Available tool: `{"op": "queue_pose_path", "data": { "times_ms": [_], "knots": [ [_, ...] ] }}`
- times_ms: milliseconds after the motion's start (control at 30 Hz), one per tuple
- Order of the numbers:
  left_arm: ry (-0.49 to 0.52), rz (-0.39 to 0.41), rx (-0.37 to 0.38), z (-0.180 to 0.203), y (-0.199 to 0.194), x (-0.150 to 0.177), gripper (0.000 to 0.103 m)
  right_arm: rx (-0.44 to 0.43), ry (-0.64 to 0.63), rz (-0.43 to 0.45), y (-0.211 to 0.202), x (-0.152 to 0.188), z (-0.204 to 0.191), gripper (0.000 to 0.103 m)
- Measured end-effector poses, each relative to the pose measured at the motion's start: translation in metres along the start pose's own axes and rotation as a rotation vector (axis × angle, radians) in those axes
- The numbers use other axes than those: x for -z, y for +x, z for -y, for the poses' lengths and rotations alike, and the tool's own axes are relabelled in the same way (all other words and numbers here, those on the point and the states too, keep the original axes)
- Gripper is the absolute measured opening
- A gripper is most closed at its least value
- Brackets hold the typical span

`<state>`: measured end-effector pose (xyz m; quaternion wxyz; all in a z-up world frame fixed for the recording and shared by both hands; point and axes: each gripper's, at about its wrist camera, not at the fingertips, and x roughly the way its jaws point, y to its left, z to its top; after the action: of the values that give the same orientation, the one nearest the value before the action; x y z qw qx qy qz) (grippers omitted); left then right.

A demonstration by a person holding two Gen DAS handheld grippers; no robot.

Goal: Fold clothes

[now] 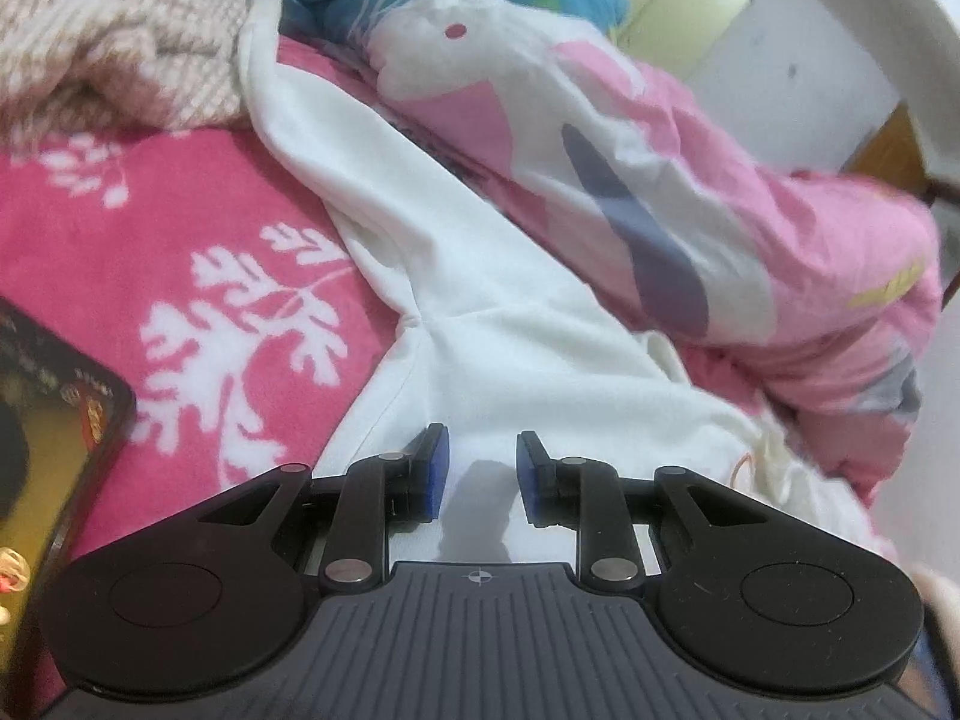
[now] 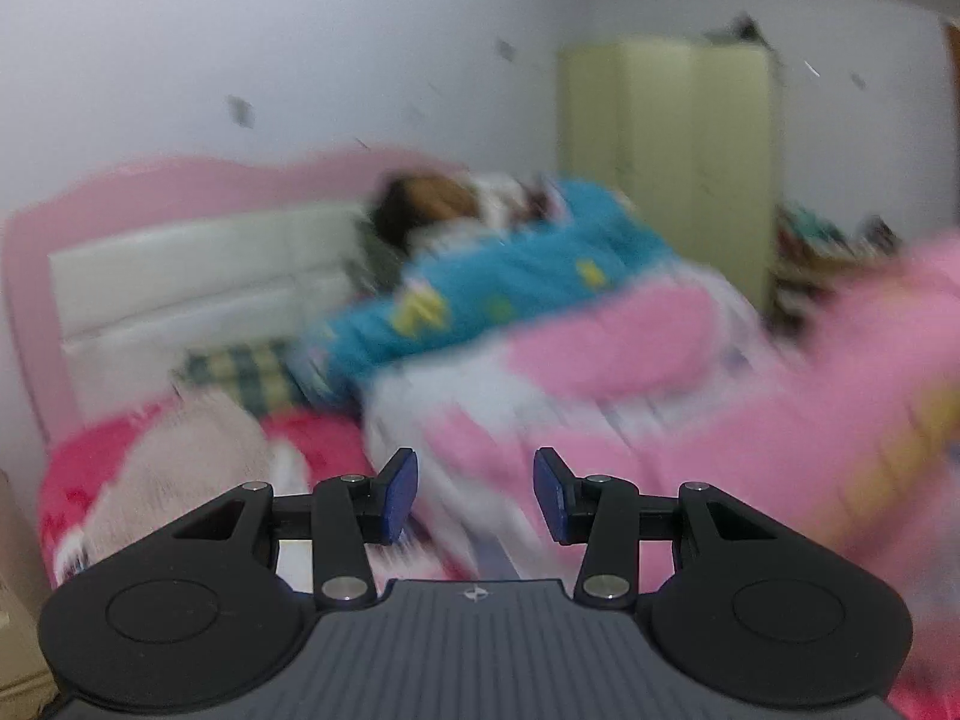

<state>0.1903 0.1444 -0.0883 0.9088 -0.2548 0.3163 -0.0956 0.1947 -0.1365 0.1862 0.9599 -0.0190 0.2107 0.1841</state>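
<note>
A white garment [image 1: 480, 312] lies stretched across the bed, running from the far left toward me. My left gripper [image 1: 480, 468] is open and hovers just above its near part, nothing between the blue pads [image 1: 437, 468]. My right gripper [image 2: 475, 492] is open and empty, held up above the bed and pointing toward the headboard. The right wrist view is blurred by motion, and the white garment does not show clearly there.
A pink quilt with a cartoon print [image 1: 690, 180] is bunched right of the garment. A red blanket with white leaves [image 1: 180, 252] covers the bed. A dark box [image 1: 48, 420] lies at left. A beige knit [image 1: 108, 36], blue bedding [image 2: 492, 288], pink headboard [image 2: 180, 180] and wardrobe [image 2: 672, 168] stand beyond.
</note>
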Motion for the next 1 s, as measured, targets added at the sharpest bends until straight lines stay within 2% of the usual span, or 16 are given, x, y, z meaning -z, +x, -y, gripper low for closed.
{"op": "queue_pose_path", "data": {
  "times_ms": [67,133,200,267,333,367,533,600,733,767,800,833,1000],
  "knots": [
    [0.018,-0.026,-0.025,0.007,-0.005,-0.006,0.03,0.032,0.042,-0.066,-0.01,0.033,0.019,0.045],
    [0.064,-0.037,-0.053,0.016,-0.011,-0.011,0.031,0.032,0.077,-0.131,0.0,0.06,0.034,0.043],
    [0.12,-0.026,-0.083,0.026,-0.013,-0.016,0.032,0.007,0.102,-0.189,0.025,0.078,0.04,0.04],
    [0.152,-0.02,-0.089,0.035,-0.009,-0.019,0.032,-0.026,0.12,-0.244,0.056,0.092,0.041,0.038],
    [0.182,-0.02,-0.088,0.043,-0.002,-0.018,0.032,-0.065,0.133,-0.296,0.09,0.102,0.038,0.03],
    [0.196,-0.024,-0.084,0.046,0.003,-0.017,0.032,-0.082,0.135,-0.322,0.107,0.108,0.036,0.029],
    [0.304,-0.025,-0.058,0.06,0.029,-0.003,0.032,-0.085,0.023,-0.427,0.187,0.134,0.015,0.029],
    [0.345,-0.024,-0.056,0.059,0.037,0.005,0.032,-0.069,-0.019,-0.465,0.206,0.145,0.013,0.029],
    [0.302,-0.029,-0.015,0.048,0.042,0.005,0.032,-0.069,-0.099,-0.558,0.239,0.168,0.015,0.028],
    [0.282,-0.029,-0.001,0.045,0.041,0.004,0.032,-0.072,-0.116,-0.561,0.24,0.172,0.015,0.024],
    [0.262,-0.03,0.013,0.041,0.041,0.003,0.032,-0.055,-0.133,-0.538,0.238,0.17,0.015,0.007],
    [0.254,-0.029,0.018,0.04,0.04,0.003,0.032,-0.038,-0.15,-0.515,0.236,0.168,0.015,0.004],
    [0.276,-0.02,0.004,0.045,0.039,0.006,0.032,0.03,-0.2,-0.356,0.233,0.145,0.019,0.003]
  ]
}}
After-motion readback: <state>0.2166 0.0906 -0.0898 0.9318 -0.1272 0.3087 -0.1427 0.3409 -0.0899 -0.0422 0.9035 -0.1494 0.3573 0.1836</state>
